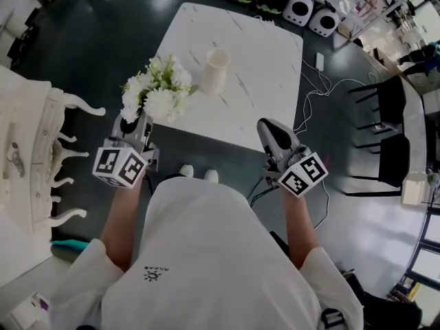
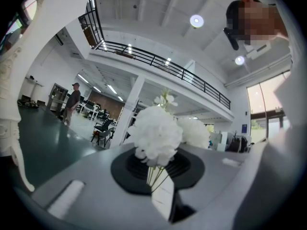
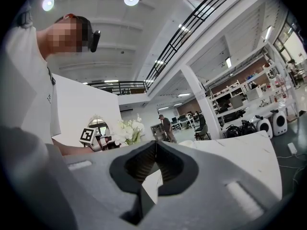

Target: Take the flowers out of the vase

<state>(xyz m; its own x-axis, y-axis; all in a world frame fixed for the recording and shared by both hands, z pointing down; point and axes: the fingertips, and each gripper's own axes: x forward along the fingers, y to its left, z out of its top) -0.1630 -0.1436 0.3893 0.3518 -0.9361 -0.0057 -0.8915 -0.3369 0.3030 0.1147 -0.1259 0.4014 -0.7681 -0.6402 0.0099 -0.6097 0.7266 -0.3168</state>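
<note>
While looking down over the white, grey-veined rectangular table [image 1: 265, 60], holding the bunch of white fabric-like flowers with green leaves [image 1: 157, 88] up by its near left corner, clear of the vessel and just beside it. Leaving the cream cylindrical ceramic vase [image 1: 216, 69] upright and empty near the table's middle. Clamping the grey two-jaw left gripper [image 1: 137, 122] almost fully closed on the thin pale stems [image 2: 156, 174] just under the blooms. Carrying the matching right gripper [image 1: 265, 124] off the table's near edge, with its jaws together and nothing between them.

Judging the removal itself as done, with the flowers already out. Waiting only on laying the bunch down somewhere, with no way of telling where from these views.

Getting the vase and the whole layout from the head view alone. Finding the pinch on the stems only in the left gripper view, with big round blooms filling the space above the pads and no vase or table showing. Catching from the right gripper view the bunch side-on, the left gripper's marker cube [image 3: 87, 134] beside it, and the tabletop stretching off to the right.
</note>
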